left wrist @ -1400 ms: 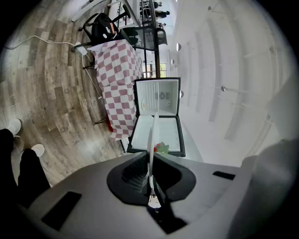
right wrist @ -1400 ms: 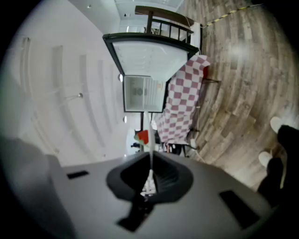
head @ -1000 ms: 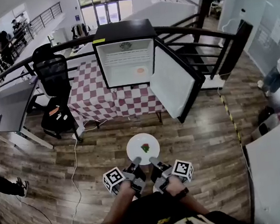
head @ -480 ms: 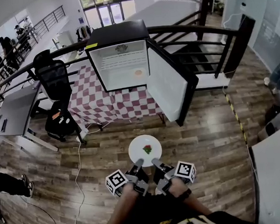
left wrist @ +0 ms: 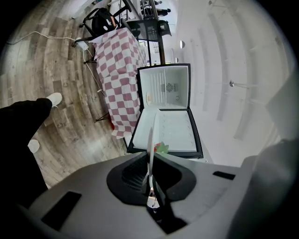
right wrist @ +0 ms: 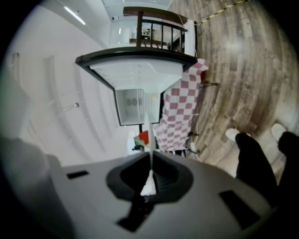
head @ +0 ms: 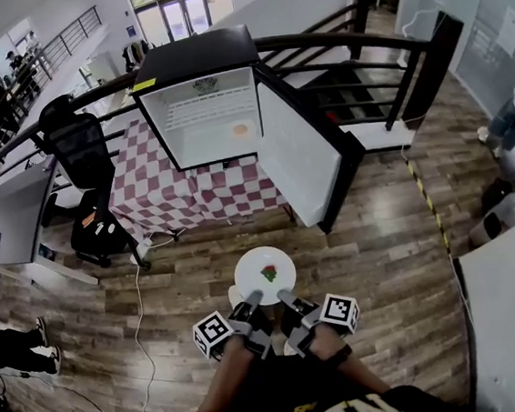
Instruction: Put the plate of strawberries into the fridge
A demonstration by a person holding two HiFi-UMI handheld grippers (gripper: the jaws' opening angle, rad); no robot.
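Nearer the fridge [head: 200, 115] the plate [head: 249, 265] was brought, its stiff, slick, breakable rim clamped by the left hand-held gripper [head: 253, 299] and right hand-held gripper [head: 285, 296], strawberries [head: 269, 271] loose.

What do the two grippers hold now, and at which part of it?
The left gripper and right gripper both pinch the plate of strawberries at its near rim.

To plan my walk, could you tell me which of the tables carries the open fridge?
The table with the red-and-white checked cloth, straight ahead: the fridge stands on it; the grey desk at left carries none.
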